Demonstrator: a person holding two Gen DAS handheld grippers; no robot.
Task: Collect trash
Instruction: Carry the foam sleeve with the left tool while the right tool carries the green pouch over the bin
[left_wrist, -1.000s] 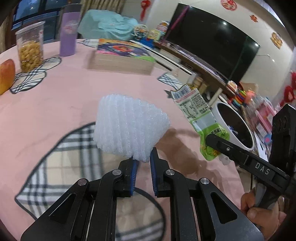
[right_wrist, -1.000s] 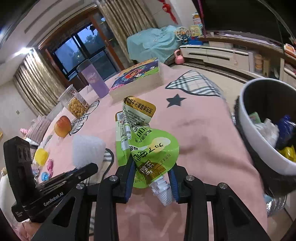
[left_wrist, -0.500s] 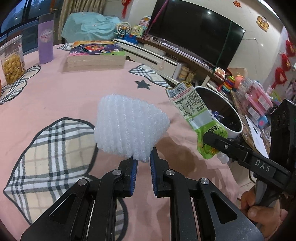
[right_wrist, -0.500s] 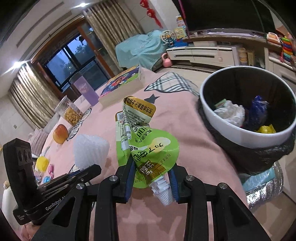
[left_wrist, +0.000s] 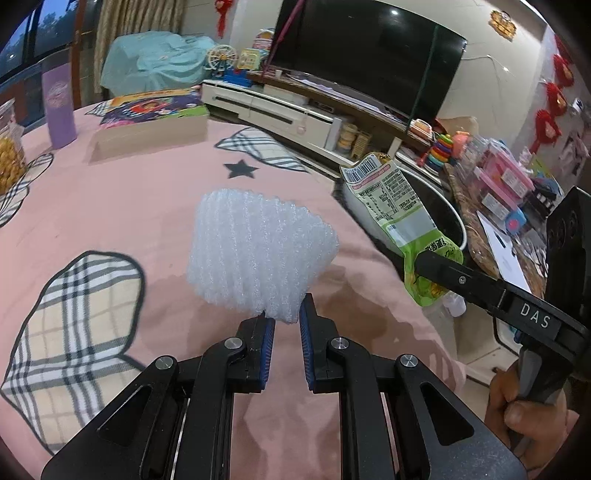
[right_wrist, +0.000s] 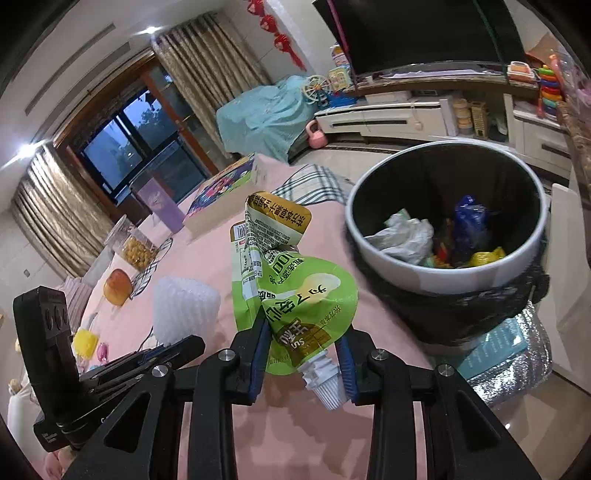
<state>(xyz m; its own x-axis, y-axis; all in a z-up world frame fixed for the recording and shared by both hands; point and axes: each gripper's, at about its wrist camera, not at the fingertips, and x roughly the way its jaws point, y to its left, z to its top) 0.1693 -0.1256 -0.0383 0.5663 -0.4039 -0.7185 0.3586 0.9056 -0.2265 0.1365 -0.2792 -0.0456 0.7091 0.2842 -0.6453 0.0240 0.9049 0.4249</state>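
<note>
Left wrist view. The left gripper (left_wrist: 284, 321) is closed on the lower edge of a white foam sleeve (left_wrist: 258, 254), held clear above the pink bench (left_wrist: 129, 206); only the fingertips pinch the foam. To the right, the right gripper (left_wrist: 424, 264) carries a green drink pouch (left_wrist: 397, 218) in front of the bin (left_wrist: 452, 221), which stands just past the bench edge. To do this step well, judged from here: carry both pieces fully over the bin's mouth before letting go, since the foam is light and could drift onto the bench or the floor.

Right wrist view. The right gripper (right_wrist: 303, 347) grips the green drink pouch (right_wrist: 291, 288) near its white spout, jaws narrowly apart with the pouch pressed between the blue pads. The bin (right_wrist: 406, 273), lined with a black bag and already holding scraps, lies ahead and to the right. The left gripper (right_wrist: 184, 343) shows at lower left, with the foam sleeve (right_wrist: 184, 310) in its tips. The pouch, held low, needs lifting over the rim.
</note>
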